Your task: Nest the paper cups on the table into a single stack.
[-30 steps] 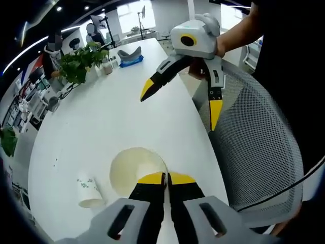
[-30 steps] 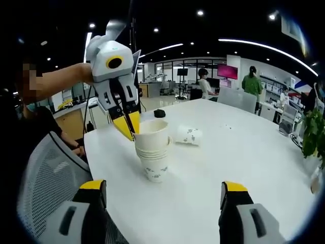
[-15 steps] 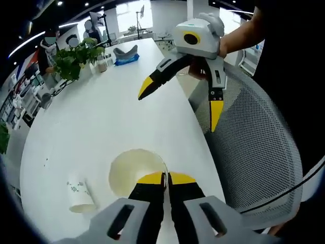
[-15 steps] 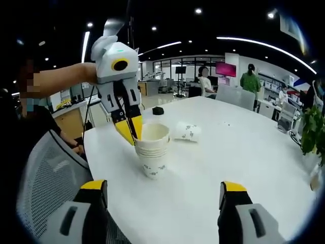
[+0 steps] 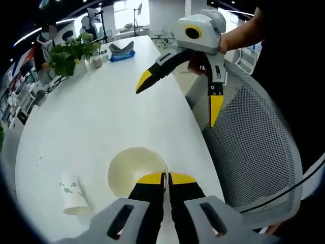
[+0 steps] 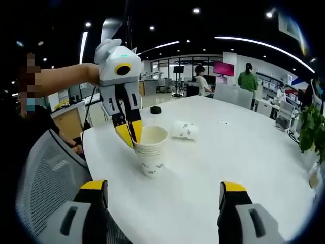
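Paper cups: nested stack (image 6: 150, 151) stands upright on white worktop (image 6: 244, 157), left tongs (image 6: 129, 133) pinched on its top rim. One loose cup (image 6: 185, 130) lies on its side just behind. Right tongs (image 6: 163, 195) wide, empty; next likely grab that cup & nest it (open office w/ people, mesh chair (image 6: 48, 188), plant (image 6: 311, 133))

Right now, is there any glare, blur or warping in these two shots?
Left gripper view: fisheye bows the white table edge; the cup stack rim stays sharp. Right gripper view: ceiling lights flare as bright spots and streaks, people behind are soft, the lying cup reads clearly.
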Motion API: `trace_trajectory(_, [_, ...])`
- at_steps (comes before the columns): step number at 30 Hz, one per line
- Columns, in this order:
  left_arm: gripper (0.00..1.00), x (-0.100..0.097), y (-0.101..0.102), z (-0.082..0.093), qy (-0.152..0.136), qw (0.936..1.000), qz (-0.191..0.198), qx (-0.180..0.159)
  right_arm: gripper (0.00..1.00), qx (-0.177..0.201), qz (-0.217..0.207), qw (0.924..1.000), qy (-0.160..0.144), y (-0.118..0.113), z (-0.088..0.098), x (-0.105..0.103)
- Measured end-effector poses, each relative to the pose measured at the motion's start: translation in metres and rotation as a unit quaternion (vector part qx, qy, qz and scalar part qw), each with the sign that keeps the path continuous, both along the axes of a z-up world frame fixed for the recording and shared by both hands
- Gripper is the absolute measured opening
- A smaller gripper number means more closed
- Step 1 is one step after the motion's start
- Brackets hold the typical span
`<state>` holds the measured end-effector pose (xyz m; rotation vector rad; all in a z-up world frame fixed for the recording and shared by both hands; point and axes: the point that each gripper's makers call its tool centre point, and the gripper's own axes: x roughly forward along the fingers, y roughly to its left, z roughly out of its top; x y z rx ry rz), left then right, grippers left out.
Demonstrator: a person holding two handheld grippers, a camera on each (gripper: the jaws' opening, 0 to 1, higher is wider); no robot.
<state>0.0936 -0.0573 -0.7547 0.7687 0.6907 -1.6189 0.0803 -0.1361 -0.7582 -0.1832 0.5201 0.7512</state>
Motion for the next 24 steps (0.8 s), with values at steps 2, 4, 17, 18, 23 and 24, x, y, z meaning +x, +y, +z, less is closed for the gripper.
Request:
trace_trajectory(2, [0.0, -0.001, -0.001, -0.001, 0.001, 1.0, -0.001, 0.0, 0.92, -0.001, -0.002, 1.0, -0.001, -0.002, -0.001, 0.0])
trace_trajectory(4, [0.0, -0.001, -0.001, -0.002, 0.002, 1.0, -0.001, 0.001, 0.93, 0.001, -0.005, 1.0, -0.001, -0.003, -0.001, 0.0])
trace_trajectory(17, [0.07, 0.004, 0.002, -0.005, 0.006, 0.9999, 0.014, -0.008, 0.93, 0.007, -0.014, 0.9999, -0.001, -0.005, -0.001, -0.002])
trace_trajectory(18, [0.09, 0.003, 0.002, -0.002, 0.006, 0.9997, 0.018, -0.012, 0.93, 0.007, -0.015, 0.9999, -0.001, -0.006, -0.001, -0.002])
trace_trajectory(23, [0.12, 0.009, 0.003, 0.006, 0.011, 0.9986, 0.037, -0.035, 0.93, 0.01, -0.017, 0.9998, 0.0, -0.007, -0.001, -0.001])
trace_trajectory(24, [0.13, 0.01, 0.004, 0.007, 0.011, 0.9984, 0.041, -0.039, 0.93, 0.01, -0.017, 0.9998, 0.0, -0.007, -0.001, -0.001])
